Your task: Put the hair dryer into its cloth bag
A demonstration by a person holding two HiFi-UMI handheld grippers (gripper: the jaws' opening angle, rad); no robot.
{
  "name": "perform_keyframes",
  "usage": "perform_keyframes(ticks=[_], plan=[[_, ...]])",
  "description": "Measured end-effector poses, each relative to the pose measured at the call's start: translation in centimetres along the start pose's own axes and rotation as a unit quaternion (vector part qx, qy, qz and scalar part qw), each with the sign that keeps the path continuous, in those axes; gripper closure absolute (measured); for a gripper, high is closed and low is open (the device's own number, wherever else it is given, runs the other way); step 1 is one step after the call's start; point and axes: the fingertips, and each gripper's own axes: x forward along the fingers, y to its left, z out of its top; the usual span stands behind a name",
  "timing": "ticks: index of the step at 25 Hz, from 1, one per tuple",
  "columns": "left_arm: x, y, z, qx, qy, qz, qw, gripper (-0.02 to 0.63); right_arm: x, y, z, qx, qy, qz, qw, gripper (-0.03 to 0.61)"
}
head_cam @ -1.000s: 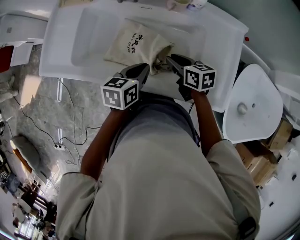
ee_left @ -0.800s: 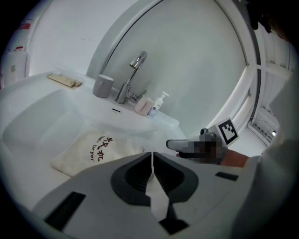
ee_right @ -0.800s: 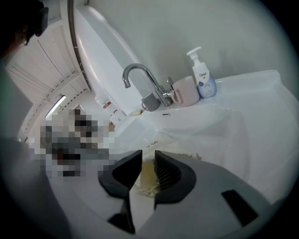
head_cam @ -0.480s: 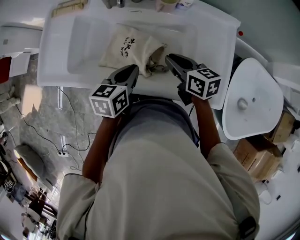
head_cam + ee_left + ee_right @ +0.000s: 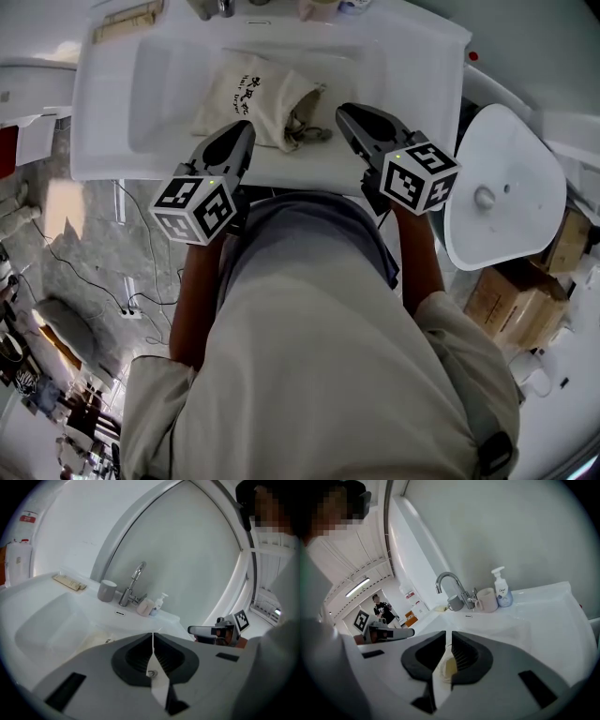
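The beige cloth bag [image 5: 248, 94] with dark print lies bulging in the white sink [image 5: 112, 112], its drawstring mouth [image 5: 305, 131] turned toward me. No hair dryer shows outside it. My left gripper [image 5: 242, 131] hangs above the basin's near edge, left of the mouth, shut with its jaws meeting and nothing in them [image 5: 153, 633]. My right gripper [image 5: 345, 112] hovers right of the mouth. Its jaws have just been closing and stand a narrow slit apart [image 5: 449, 632], holding nothing. Beige cloth shows below through the slit.
At the back of the sink stand a faucet [image 5: 133, 581], a grey cup [image 5: 107, 590], a pink mug [image 5: 145, 606] and a soap bottle [image 5: 160, 603]. A white toilet lid [image 5: 497, 197] is at the right, cardboard boxes [image 5: 525, 291] beyond it, cables [image 5: 141, 281] on the floor at left.
Both grippers have risen and drawn back from the bag's mouth toward my body. The right jaws have narrowed. The bag lies where it was.
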Motion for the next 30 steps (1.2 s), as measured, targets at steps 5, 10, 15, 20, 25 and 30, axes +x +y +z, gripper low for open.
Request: perform_keyframes(ticks=[5,10,15,20,25,30], plan=[[-1.5,-0.7,1.8,0.013,-0.029,0.003,0.9995,0.597,-1.1,1.0,0.9,-0.02,-0.012,-0.005,1.0,0.532],[-2.1,-1.4,2.8,0.05,-0.047,0.005,0.9976,0.604,-2.2,1.8,1.4,-0.033,-0.026,-0.013,0.999,0.538],[-3.1,-1.7,3.3,0.072,-0.061,0.013,0.9954,0.606,-3.4,3.1,2.1,-0.056,-0.045,-0.029,0.997,0.567],[-4.1,-2.1,4.2,0.105,-0.076,0.025,0.9912,0.606,-4.0,3.9,2.7,-0.086,-0.051,-0.053,0.994,0.569],[-4.3,-1.7,4.6,0.102,-0.076,0.033,0.9913,0.606,-3.8,4.0,2.7,-0.088,-0.045,-0.061,0.993,0.569],[-4.2,-1.8,4.1,0.109,-0.067,0.03,0.9914,0.606,-3.6,4.4,2.7,-0.101,-0.017,-0.065,0.993,0.569]])
